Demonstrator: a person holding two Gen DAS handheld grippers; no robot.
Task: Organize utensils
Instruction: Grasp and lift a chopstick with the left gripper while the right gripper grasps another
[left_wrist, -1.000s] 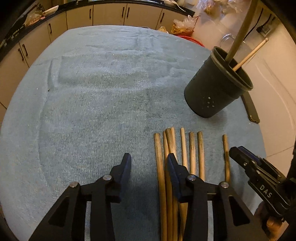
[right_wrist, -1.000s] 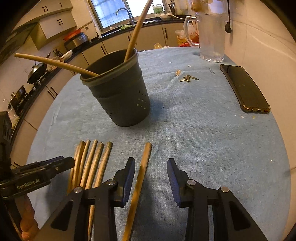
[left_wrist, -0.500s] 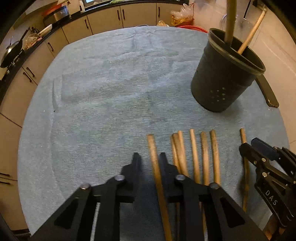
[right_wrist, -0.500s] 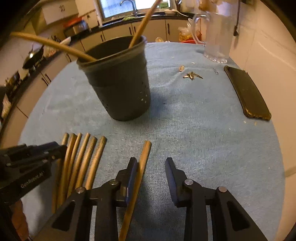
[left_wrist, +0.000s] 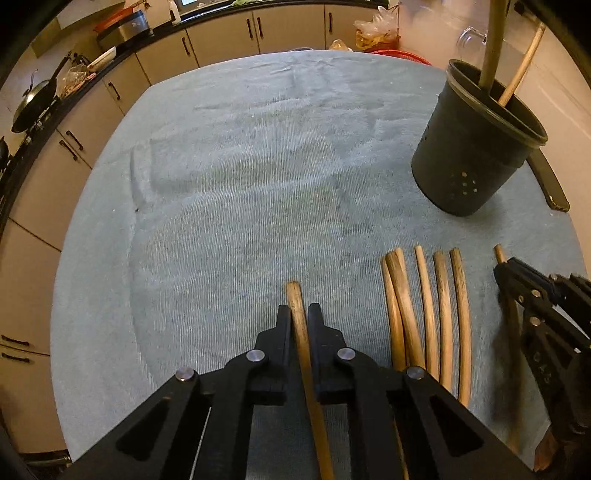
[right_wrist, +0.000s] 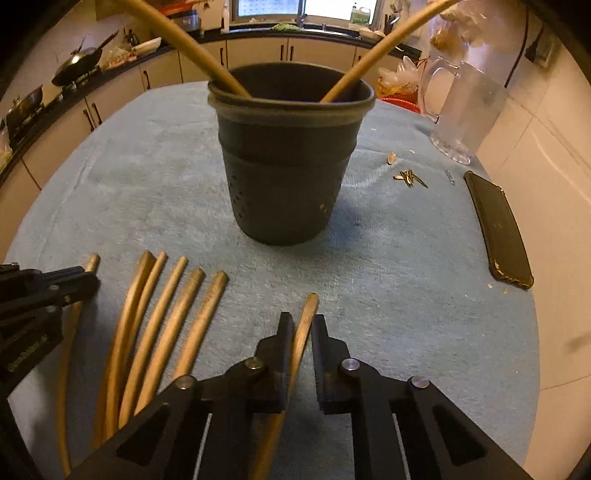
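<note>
My left gripper (left_wrist: 298, 314) is shut on one wooden chopstick (left_wrist: 295, 306), its tip poking out ahead of the fingers. Several more chopsticks (left_wrist: 428, 306) lie side by side on the blue cloth to its right. My right gripper (right_wrist: 302, 325) is shut on another chopstick (right_wrist: 308, 310), apart from the row (right_wrist: 177, 314) on its left. The dark holder cup (right_wrist: 288, 162) stands ahead with two chopsticks in it; it also shows in the left wrist view (left_wrist: 476, 147). Each gripper shows in the other's view, the right (left_wrist: 535, 314) and the left (right_wrist: 40, 295).
A black phone (right_wrist: 496, 229) lies at the right on the blue cloth (left_wrist: 240, 177). A clear glass jug (right_wrist: 465, 107) stands behind it, with small keys (right_wrist: 410, 179) nearby. Kitchen cabinets and a counter ring the table on the far side.
Both grippers went from open to shut, each closing on a chopstick. The left gripper's chopstick now lies apart from the row. The right gripper moved closer to the cup.
</note>
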